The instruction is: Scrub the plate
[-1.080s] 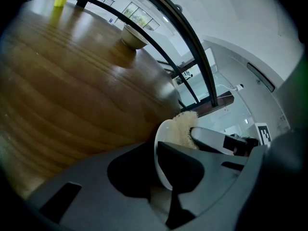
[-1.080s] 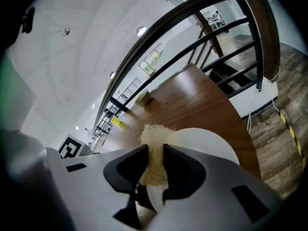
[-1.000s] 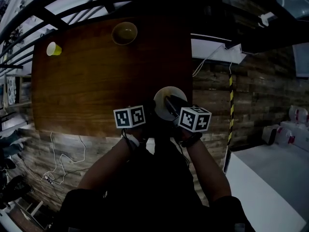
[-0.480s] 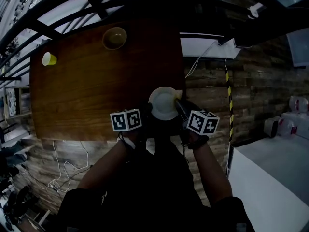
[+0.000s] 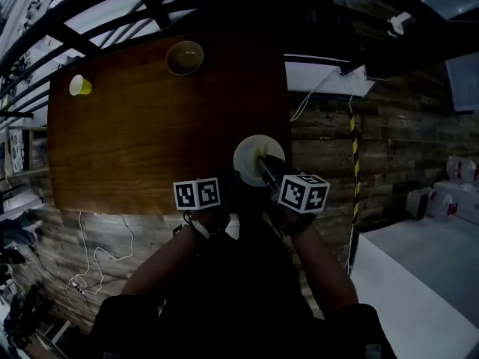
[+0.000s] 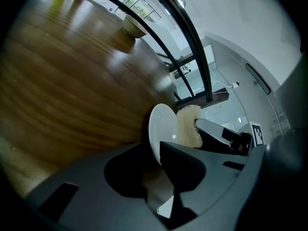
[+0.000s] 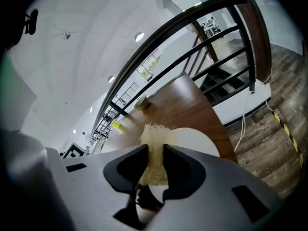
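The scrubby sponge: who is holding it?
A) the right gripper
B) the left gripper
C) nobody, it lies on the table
A: the right gripper is shut on the sponge, while the left gripper holds the white plate by its rim.

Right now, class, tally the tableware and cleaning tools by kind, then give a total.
plate: 1
bowl: 1
cup: 1
sponge: 1
Total: 4
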Available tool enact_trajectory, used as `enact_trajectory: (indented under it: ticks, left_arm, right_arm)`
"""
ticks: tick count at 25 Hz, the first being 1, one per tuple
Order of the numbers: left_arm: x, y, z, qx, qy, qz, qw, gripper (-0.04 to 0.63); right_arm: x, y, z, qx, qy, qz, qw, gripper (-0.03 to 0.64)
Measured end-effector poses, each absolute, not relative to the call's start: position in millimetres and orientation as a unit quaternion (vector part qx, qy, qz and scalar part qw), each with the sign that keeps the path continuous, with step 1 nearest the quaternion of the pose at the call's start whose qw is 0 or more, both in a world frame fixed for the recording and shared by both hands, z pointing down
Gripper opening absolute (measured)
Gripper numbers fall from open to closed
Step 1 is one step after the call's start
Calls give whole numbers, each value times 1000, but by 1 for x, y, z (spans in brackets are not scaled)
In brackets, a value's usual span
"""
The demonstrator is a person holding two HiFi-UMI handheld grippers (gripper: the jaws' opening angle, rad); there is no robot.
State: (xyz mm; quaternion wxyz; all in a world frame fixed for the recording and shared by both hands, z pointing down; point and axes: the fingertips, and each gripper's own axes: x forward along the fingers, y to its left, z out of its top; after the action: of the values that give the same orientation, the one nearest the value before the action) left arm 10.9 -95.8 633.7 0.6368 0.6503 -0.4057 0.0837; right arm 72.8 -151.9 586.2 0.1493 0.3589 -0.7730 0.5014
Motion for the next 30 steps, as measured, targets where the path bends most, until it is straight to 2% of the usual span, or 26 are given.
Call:
enact_trajectory:
  ticks: [6, 11, 30]
  left_arm:
    - [-16, -94, 628, 640, -436, 59, 630, 87]
    - [-35, -90, 630, 629, -453, 49, 629, 87]
    - [16, -90, 636, 662, -409, 125, 616, 88]
  right_arm:
    - [19, -130, 599, 302, -788, 504, 184, 109]
    - [4, -120, 605, 287, -790, 505, 196, 109]
    - [140, -139, 597, 429, -736, 508, 131, 109]
